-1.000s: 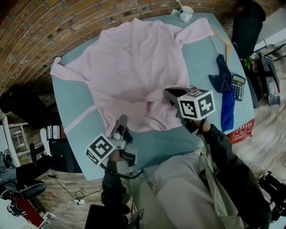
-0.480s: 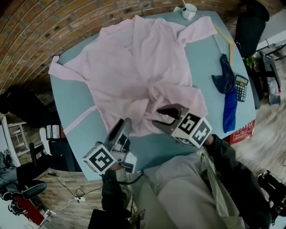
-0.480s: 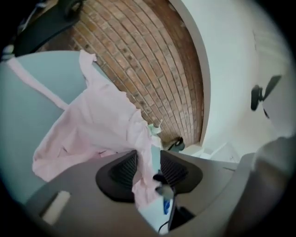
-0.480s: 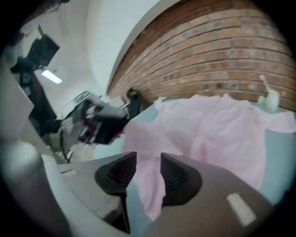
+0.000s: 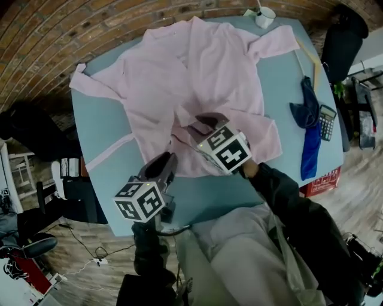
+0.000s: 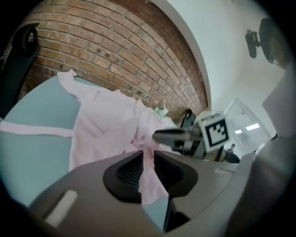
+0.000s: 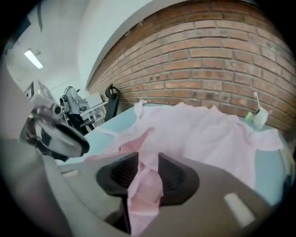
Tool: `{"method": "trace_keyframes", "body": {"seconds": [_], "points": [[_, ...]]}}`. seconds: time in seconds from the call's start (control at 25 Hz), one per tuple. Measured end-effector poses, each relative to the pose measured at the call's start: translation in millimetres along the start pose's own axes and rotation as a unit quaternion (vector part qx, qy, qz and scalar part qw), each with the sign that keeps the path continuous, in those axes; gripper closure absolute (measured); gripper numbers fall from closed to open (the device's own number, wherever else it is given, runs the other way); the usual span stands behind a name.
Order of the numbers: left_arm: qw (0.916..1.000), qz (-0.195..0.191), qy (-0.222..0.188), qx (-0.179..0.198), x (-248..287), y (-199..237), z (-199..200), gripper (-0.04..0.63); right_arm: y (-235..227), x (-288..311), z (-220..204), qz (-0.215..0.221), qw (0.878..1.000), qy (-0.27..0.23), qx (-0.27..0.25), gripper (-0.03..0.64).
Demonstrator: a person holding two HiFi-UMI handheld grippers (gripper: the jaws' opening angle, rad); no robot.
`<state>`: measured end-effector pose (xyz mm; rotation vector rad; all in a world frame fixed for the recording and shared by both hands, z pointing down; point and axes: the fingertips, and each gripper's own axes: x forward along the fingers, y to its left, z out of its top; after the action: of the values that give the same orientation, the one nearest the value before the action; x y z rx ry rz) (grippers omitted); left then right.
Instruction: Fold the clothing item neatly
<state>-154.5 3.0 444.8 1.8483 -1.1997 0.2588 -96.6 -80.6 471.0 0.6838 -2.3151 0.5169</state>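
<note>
A pale pink garment [image 5: 197, 66] lies spread on the light blue table [image 5: 102, 131], sleeves out to both sides. My left gripper [image 5: 166, 161] is at its near hem, and in the left gripper view [image 6: 147, 169] the jaws have just been closing and pinch a strip of pink cloth [image 6: 106, 134]. My right gripper [image 5: 194, 122] sits over the rumpled lower middle. Its jaws [image 7: 148, 173] have also just been closing, and a bunched fold of the garment [image 7: 203, 134] fills the gap between the pads. Each gripper shows in the other's view.
A thin pink belt [image 5: 111, 152] trails off the garment to the left. At the table's right lie a blue cloth [image 5: 308, 125], a calculator [image 5: 328, 122] and a wooden stick [image 5: 306, 57]. A white cup [image 5: 265, 17] stands at the far edge. A brick wall is behind.
My right gripper has moved left across the garment's lower part and now grips a fold near the middle. My left gripper stayed at the near hem but rolled, and cloth now sits in its jaws.
</note>
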Motion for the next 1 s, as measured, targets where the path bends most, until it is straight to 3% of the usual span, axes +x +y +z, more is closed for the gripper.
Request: {"method": "trace_keyframes", "body": {"seconds": [0.08,0.16,0.2,0.28,0.32,0.36,0.44,0.56,0.6,0.68,0.76,0.8,0.88,1.0], "points": [[0.9977,0.045,0.049,0.014,-1,28,-40,0.513,-21,-22,-3,-0.020,1.000,0.003,-0.015,0.479],[0.9888,0.093,0.080,0.085,1,44,-69,0.502,-14,-44,-20,0.002,0.999,0.005,-0.036,0.479],[0.9791,0.114,0.092,0.141,4,48,-79,0.481,1,-52,-33,0.031,0.998,0.012,-0.049,0.479],[0.9499,0.137,0.135,0.246,9,52,-101,0.485,33,-56,-65,0.084,0.992,0.049,-0.083,0.479],[0.9386,0.138,0.161,0.272,8,52,-115,0.528,40,-55,-85,0.090,0.988,0.078,-0.100,0.479],[0.9346,0.135,0.180,0.276,4,52,-128,0.551,37,-54,-106,0.080,0.985,0.108,-0.110,0.479],[0.9415,0.128,0.207,0.233,-16,58,-155,0.586,8,-61,-145,0.032,0.983,0.157,-0.086,0.479],[0.9537,0.106,0.237,0.151,-51,65,-183,0.586,-42,-87,-184,-0.015,0.980,0.194,0.026,0.479],[0.9628,0.088,0.215,0.139,-57,55,-175,0.586,-48,-95,-189,-0.011,0.979,0.199,0.048,0.479],[0.9810,0.051,0.118,0.145,-51,24,-128,0.586,-43,-105,-188,0.017,0.979,0.196,0.056,0.482],[0.9802,0.042,0.036,0.190,-28,2,-77,0.586,-32,-100,-187,0.041,0.980,0.192,0.042,0.482],[0.9758,0.043,0.029,0.213,-13,0,-65,0.586,-28,-96,-191,0.048,0.978,0.200,0.033,0.482],[0.9719,0.035,0.068,0.223,18,10,-73,0.586,-25,-91,-203,0.052,0.973,0.226,0.015,0.482],[0.9826,0.016,0.117,0.144,28,34,-109,0.586,-31,-97,-217,0.047,0.970,0.237,0.025,0.498]]}}
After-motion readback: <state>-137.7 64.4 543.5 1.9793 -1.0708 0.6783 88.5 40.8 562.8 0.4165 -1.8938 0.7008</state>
